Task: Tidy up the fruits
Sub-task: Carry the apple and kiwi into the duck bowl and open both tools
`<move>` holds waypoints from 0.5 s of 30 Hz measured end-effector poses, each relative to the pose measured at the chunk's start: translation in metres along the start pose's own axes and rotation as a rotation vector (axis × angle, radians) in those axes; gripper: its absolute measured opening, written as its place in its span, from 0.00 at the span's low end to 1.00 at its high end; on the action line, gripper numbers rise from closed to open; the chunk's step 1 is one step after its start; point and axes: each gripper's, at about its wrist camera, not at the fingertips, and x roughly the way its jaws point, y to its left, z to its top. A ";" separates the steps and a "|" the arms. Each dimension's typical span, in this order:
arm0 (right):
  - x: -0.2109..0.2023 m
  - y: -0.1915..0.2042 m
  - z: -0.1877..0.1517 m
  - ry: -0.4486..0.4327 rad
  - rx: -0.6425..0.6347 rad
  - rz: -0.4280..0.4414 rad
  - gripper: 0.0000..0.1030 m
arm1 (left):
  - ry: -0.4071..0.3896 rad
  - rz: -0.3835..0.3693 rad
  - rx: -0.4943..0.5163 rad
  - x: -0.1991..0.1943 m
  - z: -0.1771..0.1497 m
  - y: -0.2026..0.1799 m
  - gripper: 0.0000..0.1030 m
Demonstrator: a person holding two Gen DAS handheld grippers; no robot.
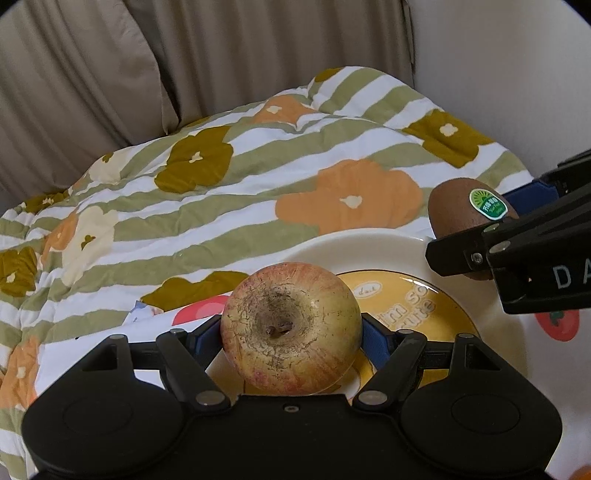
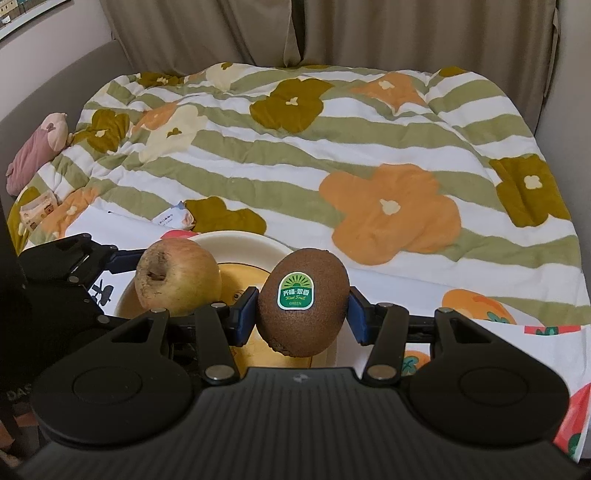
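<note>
Nearest: left gripper (image 1: 291, 338), blue pads clamped on an apple (image 1: 291, 326), stem pit turned back toward the camera, core axis running near to far. Beside it on the right: right gripper (image 2: 302, 308), pads narrowed on a kiwi (image 2: 303, 302), long axis upright with a slight lean, green sticker facing the camera, scarred end down. Both fruits held above a plate (image 1: 388, 245), white rim around a yellow centre, lying on a white cloth (image 2: 461, 343) printed with red and orange fruit. Apple over the plate's left part, kiwi over its right part; fruits close together but apart. Plate rim bare ahead and to the right. Beyond the plate: broad, rumpled striped quilt (image 2: 332, 155) with flower print, open all the way across. At the quilt's left edge: small packets (image 2: 37, 212) and a pink plush toy (image 2: 40, 147). Farthest: beige curtains (image 2: 369, 33).
</note>
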 end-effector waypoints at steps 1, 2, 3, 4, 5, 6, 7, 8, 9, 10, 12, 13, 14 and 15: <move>0.001 -0.001 -0.001 0.002 0.001 0.003 0.63 | 0.005 -0.002 0.002 0.003 0.001 -0.002 0.78; 0.002 -0.002 -0.001 0.005 0.001 0.005 0.63 | 0.003 0.000 0.007 0.004 0.001 -0.003 0.78; 0.002 -0.003 -0.001 0.007 -0.002 0.008 0.63 | -0.001 0.005 0.019 0.004 0.002 -0.005 0.79; 0.002 -0.003 -0.001 0.008 -0.007 0.010 0.64 | -0.003 0.006 0.027 0.005 0.003 -0.004 0.79; 0.002 -0.004 -0.001 0.007 -0.013 0.011 0.64 | -0.015 0.008 0.032 0.003 0.004 -0.003 0.80; 0.001 -0.004 -0.001 0.006 -0.020 0.011 0.64 | -0.024 0.006 0.035 0.000 0.004 -0.002 0.85; 0.000 -0.005 -0.001 0.005 -0.026 0.014 0.64 | -0.025 0.002 0.035 -0.003 0.005 -0.001 0.93; -0.001 -0.006 -0.001 0.001 -0.034 0.019 0.64 | -0.028 -0.003 0.034 -0.006 0.005 0.001 0.95; -0.003 -0.006 -0.001 -0.003 -0.044 0.022 0.64 | -0.032 -0.004 0.035 -0.009 0.005 0.002 0.96; -0.004 -0.006 -0.001 -0.007 -0.058 0.025 0.63 | -0.031 -0.005 0.038 -0.013 0.004 0.004 0.96; -0.005 -0.005 -0.001 -0.010 -0.091 0.028 0.64 | -0.021 0.001 0.045 -0.019 0.000 0.006 0.96; -0.005 -0.005 -0.002 -0.009 -0.108 0.030 0.64 | -0.017 0.005 0.045 -0.022 -0.003 0.006 0.96; -0.004 -0.004 -0.002 -0.008 -0.126 0.033 0.64 | -0.014 0.007 0.042 -0.025 -0.006 0.008 0.96; -0.003 -0.004 -0.003 -0.006 -0.140 0.036 0.64 | -0.010 0.009 0.036 -0.028 -0.008 0.009 0.96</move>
